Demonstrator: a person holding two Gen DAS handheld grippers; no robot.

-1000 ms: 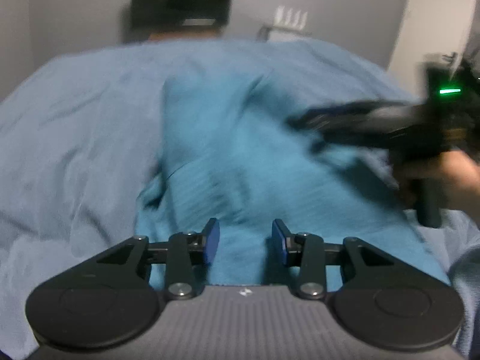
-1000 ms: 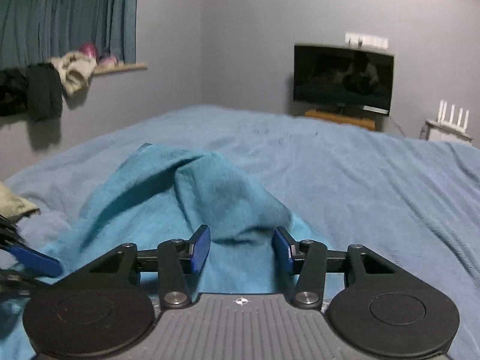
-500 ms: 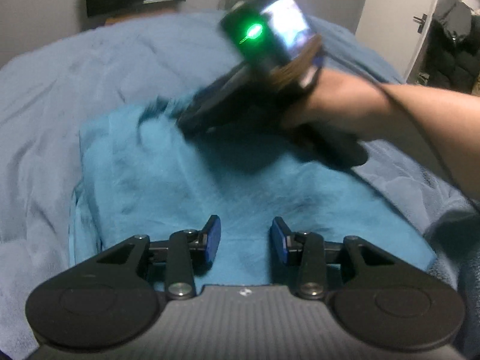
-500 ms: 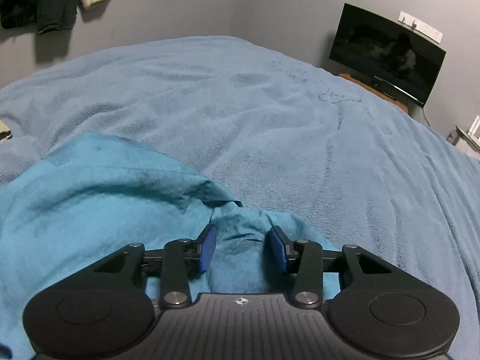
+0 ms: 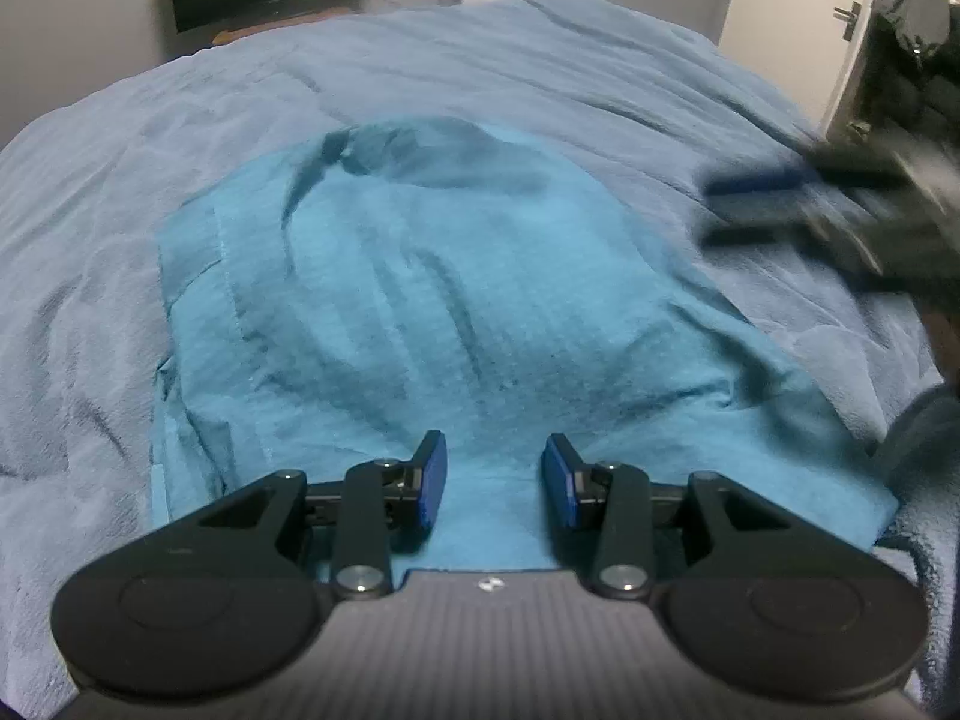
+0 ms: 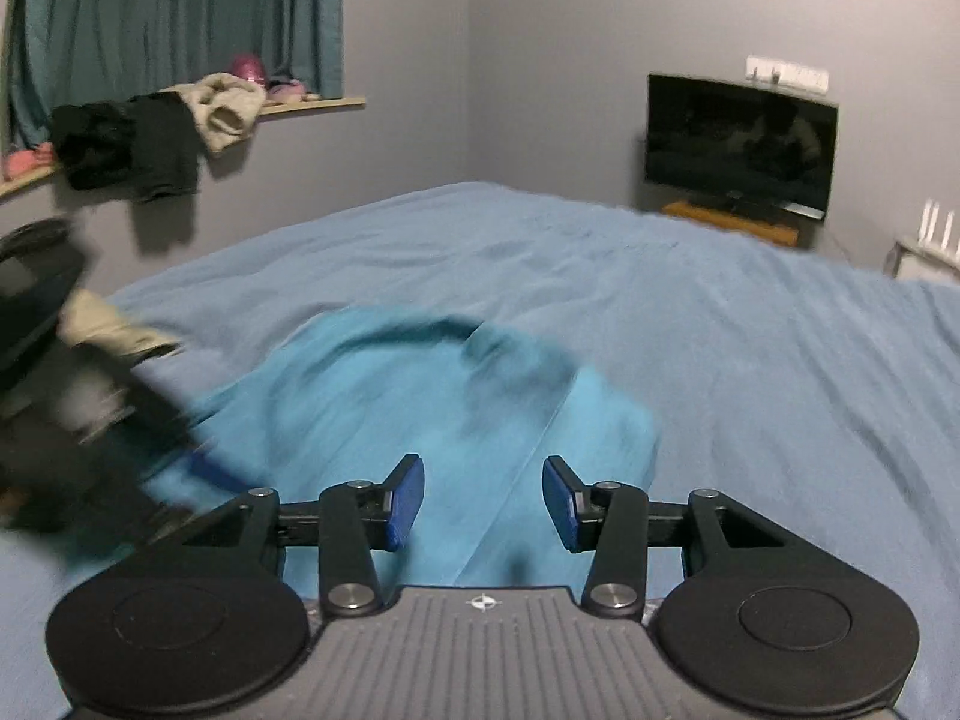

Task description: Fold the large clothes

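A bright teal garment [image 5: 420, 300] lies folded over in a rounded heap on the light blue bed cover [image 5: 120, 210]. My left gripper [image 5: 493, 483] is open and empty, just above the garment's near edge. My right gripper [image 6: 483, 495] is open and empty over the garment [image 6: 384, 396] at its right side. In the left wrist view the right gripper [image 5: 810, 210] shows blurred at the far right, off the garment. In the right wrist view the left gripper [image 6: 72, 420] shows blurred at the left.
A dark TV [image 6: 741, 144] stands against the far wall past the bed. A shelf [image 6: 180, 114] under the curtain holds piled clothes. A beige cloth [image 6: 114, 330] lies on the bed's left side. A white door [image 5: 840, 30] is at the right.
My right gripper carried the garment's far part over, let it go and pulled back to the right. The garment now lies folded in a heap. My left gripper stayed open near the edge.
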